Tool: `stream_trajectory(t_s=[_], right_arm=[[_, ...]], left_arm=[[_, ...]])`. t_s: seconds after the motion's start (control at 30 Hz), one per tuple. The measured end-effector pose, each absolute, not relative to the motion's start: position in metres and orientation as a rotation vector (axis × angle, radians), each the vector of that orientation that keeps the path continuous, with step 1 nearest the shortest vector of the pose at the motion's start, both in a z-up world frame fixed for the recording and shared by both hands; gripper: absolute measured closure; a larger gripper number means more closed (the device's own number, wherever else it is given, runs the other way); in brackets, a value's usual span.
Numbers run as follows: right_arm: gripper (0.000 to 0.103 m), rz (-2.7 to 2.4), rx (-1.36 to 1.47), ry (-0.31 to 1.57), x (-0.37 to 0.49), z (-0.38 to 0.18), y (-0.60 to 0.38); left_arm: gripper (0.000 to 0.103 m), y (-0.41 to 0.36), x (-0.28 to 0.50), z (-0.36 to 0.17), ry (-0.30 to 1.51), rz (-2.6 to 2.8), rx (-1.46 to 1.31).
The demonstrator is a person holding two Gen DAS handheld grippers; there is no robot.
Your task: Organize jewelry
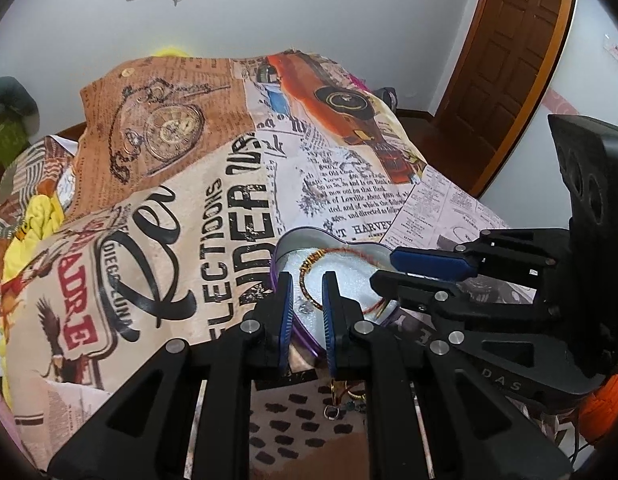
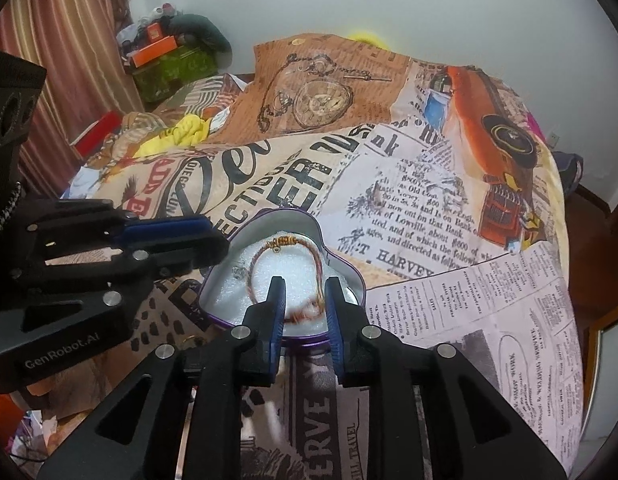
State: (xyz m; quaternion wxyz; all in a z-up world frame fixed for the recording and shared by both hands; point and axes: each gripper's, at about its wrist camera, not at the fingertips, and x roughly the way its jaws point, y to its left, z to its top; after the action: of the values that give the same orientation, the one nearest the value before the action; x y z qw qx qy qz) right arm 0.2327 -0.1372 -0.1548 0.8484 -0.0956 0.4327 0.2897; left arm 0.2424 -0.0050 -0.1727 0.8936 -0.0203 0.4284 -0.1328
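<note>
A heart-shaped tin (image 1: 281,248) (image 2: 309,220) with a purple rim and white foam lining (image 2: 285,268) lies on the printed bedspread. Inside it rests a red and gold thread bracelet (image 1: 341,251) (image 2: 281,240). My left gripper (image 1: 307,280) (image 2: 223,240) is shut on the tin's near-left rim, which runs between its blue pads. My right gripper (image 2: 305,284) (image 1: 383,270) reaches into the tin from the other side. Its jaws stand a little apart, and the bracelet's knotted end lies on the foam between them. A small silver piece (image 2: 239,270) also lies on the foam.
A few loose rings and small jewelry pieces (image 1: 345,396) lie on the bedspread just under my left gripper. The bedspread (image 2: 429,200) humps up behind the tin. A wooden door (image 1: 509,60) stands at the right, and a curtain (image 2: 69,40) with cluttered boxes at the left.
</note>
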Motion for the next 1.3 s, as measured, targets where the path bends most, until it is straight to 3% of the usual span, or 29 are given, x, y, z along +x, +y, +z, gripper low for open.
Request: stream_trajectory(t_s=[0.2, 0.3, 0.63, 0.87, 1.3], right_arm=[[0.076, 0.601, -0.207, 0.878, 0.222, -0.14, -0.138], [0.068, 0.588, -0.209, 0.853, 0.216, -0.132, -0.14], [0.068, 0.569, -0.189, 0.804, 0.194, -0.108, -0.148], [0.068, 0.566, -0.175, 0.786, 0.177, -0.1, -0.153], [0.068, 0.587, -0.154, 0.891, 0.159, -0.133, -0.152]], left_arm=[[0.076, 0.0, 0.228, -0.157, 0.852, -0.253, -0.033], [0.076, 0.001, 0.22, -0.148, 0.837, -0.245, -0.027], [0.075, 0.005, 0.194, -0.13, 0.813, -0.224, -0.008], [0.069, 0.01, 0.177, -0.128, 0.818, -0.214, -0.013], [0.069, 0.009, 0.16, -0.166, 0.928, -0.212, -0.023]])
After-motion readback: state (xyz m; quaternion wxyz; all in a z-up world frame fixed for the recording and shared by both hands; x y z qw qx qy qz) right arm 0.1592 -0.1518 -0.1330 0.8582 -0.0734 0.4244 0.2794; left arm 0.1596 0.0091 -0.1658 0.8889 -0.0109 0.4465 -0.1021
